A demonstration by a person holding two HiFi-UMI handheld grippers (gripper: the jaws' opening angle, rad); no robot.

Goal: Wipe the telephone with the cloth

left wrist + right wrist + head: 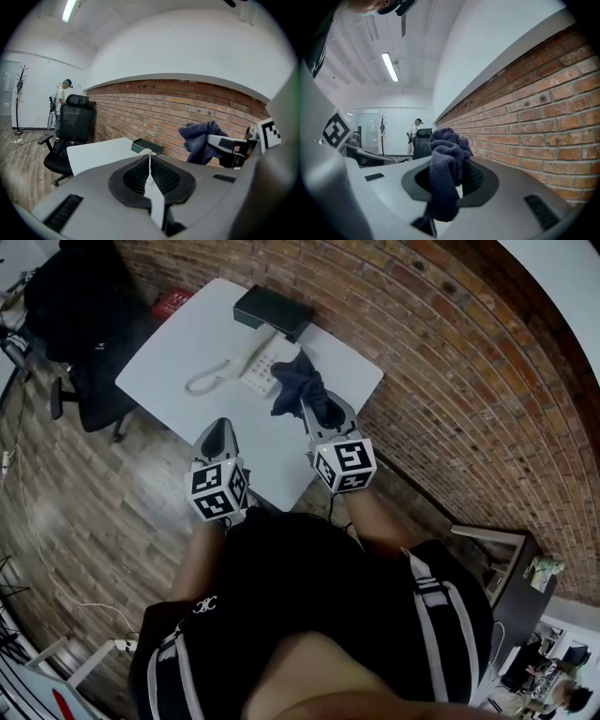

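A cream telephone (255, 360) with its handset (208, 380) lies on the white table (187, 338). My right gripper (315, 411) is shut on a dark blue cloth (302, 388), which hangs bunched just above the phone's right end. In the right gripper view the cloth (444, 176) is clamped between the jaws of the right gripper (451, 182) and spills over them. My left gripper (221, 427) hovers over the table's near edge, left of the cloth, shut with nothing in it (149, 161). It looks across at the cloth (200, 139).
A dark flat box (273, 311) sits at the table's far end beside the brick wall (441, 352). A black office chair (80, 324) stands left of the table. A person (61, 96) stands far off in the room.
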